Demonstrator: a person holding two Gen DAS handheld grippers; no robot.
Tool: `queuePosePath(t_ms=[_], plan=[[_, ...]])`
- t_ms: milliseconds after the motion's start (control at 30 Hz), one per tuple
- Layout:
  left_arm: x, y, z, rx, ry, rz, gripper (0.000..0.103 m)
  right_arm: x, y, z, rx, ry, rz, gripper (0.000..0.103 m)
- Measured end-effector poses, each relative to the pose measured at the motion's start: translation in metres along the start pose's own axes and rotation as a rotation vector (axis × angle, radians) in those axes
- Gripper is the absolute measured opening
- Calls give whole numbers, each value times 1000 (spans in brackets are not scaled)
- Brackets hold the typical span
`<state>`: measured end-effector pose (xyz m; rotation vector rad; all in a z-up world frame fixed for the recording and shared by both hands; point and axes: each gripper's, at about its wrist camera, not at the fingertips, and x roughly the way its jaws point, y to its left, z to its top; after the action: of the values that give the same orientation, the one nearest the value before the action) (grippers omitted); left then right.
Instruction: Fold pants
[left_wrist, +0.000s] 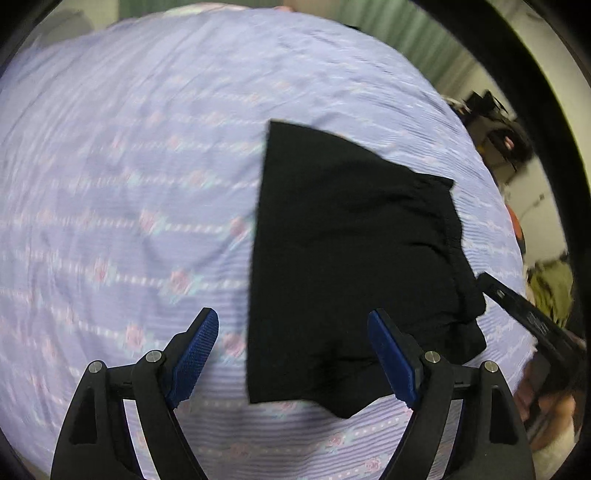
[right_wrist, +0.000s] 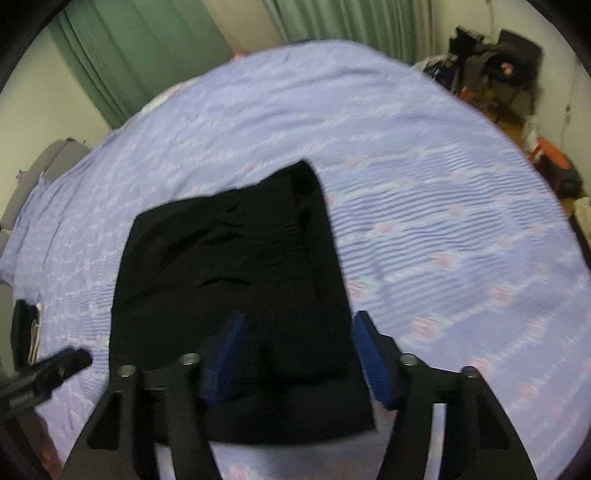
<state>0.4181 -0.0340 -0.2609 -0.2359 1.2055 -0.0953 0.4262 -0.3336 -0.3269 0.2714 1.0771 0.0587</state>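
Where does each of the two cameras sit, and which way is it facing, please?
Left wrist: on the left gripper, looking forward and down at the black pants on the bedsheet; its open blue fingers show.
Right wrist: on the right gripper, above the pants; open fingers show.
Shared: pants, bedsheet, green curtain.

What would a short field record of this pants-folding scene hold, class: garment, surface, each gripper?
garment: black pants, folded into a compact block, lying flat
surface: lilac bedspread with a floral stripe pattern
left gripper: open, empty, above the pants' near edge
right gripper: open, empty, above the pants
background: green curtains
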Motion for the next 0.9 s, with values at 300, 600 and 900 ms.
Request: queuePosePath(t_ms=[300,600,900], plan=[[-1,-1,-1,-6,-10,-11,83,49,-15,18,81,107,29,32],[3,-24,3,36,-11,-36,83,15,-31,17,111,62,131,6],[8,-46,23,92,-44,11,83,39,-32,16,96,165,158,36]])
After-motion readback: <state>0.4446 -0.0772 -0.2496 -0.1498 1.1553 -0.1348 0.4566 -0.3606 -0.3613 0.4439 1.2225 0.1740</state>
